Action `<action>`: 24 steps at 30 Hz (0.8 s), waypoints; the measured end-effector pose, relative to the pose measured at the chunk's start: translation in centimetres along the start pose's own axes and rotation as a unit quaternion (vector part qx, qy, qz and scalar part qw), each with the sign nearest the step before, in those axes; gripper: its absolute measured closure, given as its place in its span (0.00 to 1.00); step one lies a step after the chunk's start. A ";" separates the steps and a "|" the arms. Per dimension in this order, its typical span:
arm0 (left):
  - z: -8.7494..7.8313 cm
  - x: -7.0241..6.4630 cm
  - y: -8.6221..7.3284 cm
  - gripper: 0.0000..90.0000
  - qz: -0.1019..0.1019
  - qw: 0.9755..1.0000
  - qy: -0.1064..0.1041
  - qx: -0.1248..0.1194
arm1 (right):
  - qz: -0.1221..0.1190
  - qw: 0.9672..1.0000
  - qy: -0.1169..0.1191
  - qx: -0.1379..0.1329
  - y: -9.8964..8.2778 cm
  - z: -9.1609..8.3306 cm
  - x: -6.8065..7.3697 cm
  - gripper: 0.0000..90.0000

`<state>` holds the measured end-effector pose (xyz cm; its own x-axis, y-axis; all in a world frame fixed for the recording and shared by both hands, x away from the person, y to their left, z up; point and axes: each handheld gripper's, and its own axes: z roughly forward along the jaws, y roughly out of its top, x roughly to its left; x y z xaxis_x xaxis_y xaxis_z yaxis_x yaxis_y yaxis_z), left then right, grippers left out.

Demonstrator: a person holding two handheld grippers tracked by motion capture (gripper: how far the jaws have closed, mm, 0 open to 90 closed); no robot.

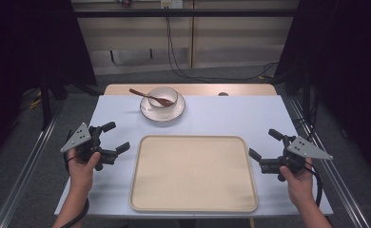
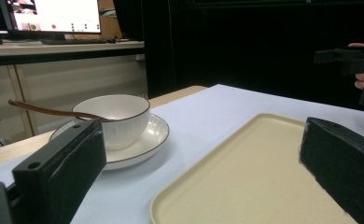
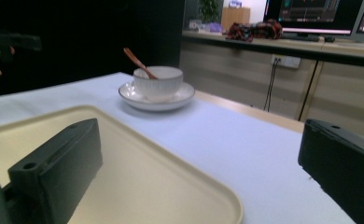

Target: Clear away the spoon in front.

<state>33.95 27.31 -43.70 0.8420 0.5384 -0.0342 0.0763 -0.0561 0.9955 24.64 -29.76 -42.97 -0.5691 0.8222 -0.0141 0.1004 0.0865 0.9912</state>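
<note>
A cream tray (image 1: pixel 193 178) lies at the table's front centre with nothing on it. Behind it a white bowl (image 1: pixel 163 97) stands on a white saucer (image 1: pixel 162 111), and a brown wooden spoon (image 1: pixel 150 96) rests in the bowl with its handle pointing left. My left gripper (image 1: pixel 117 137) hovers left of the tray, jaws wide apart and nothing between them. Right of the tray, my right gripper (image 1: pixel 264 144) is also open and holds nothing. The left gripper view has the bowl (image 2: pixel 112 119), saucer (image 2: pixel 145 144) and tray (image 2: pixel 259 172) ahead; the right gripper view has the tray (image 3: pixel 138 177) and bowl (image 3: pixel 158 81).
A white cloth (image 1: pixel 231 116) covers the table, with a wooden strip (image 1: pixel 193 89) along its far edge. Metal rails (image 1: pixel 26 166) run along both sides. Cables (image 1: pixel 183 71) lie on the floor behind, and desks with monitors (image 2: pixel 54 16) stand beyond.
</note>
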 end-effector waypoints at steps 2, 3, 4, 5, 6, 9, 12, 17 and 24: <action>0.0 0.1 0.0 0.01 0.003 1.000 0.000 0.003 | -0.009 1.000 0.004 0.005 -0.1 0.1 0.1 0.00; 0.0 0.1 0.0 0.01 0.003 1.000 0.000 0.003 | -0.014 1.000 0.006 0.008 -0.2 0.2 0.1 0.00; 0.0 0.1 0.0 0.00 0.003 1.000 0.005 0.010 | -0.014 1.000 0.002 0.010 -0.2 0.2 0.2 0.00; 0.0 0.1 0.0 0.00 0.003 1.000 0.005 0.010 | -0.014 1.000 0.003 0.010 -0.2 0.2 0.2 0.00; 0.1 0.1 0.0 0.00 0.000 1.000 0.005 0.010 | -0.015 1.000 0.003 0.011 -0.2 0.2 0.2 0.00; 0.4 0.2 -0.1 0.00 0.003 1.000 0.004 0.019 | -0.016 1.000 0.003 0.014 -0.3 0.2 0.2 0.00; 0.6 0.2 -0.1 0.00 -0.004 1.000 0.010 0.025 | -0.016 1.000 0.003 0.018 -0.3 0.2 0.3 0.00; 0.9 0.2 -0.1 0.00 0.000 0.999 0.016 0.032 | -0.023 0.999 0.011 0.027 -0.4 0.3 0.4 0.00; 1.8 0.6 0.6 0.00 -0.006 0.999 0.028 0.033 | -0.029 0.999 0.021 0.034 -0.6 0.6 0.7 0.00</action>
<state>35.43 26.12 -43.30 0.8096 0.5857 -0.0385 0.1222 -0.1040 0.9870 24.68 -28.89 -43.68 -0.6085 0.7909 -0.0642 0.1210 0.1724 0.9776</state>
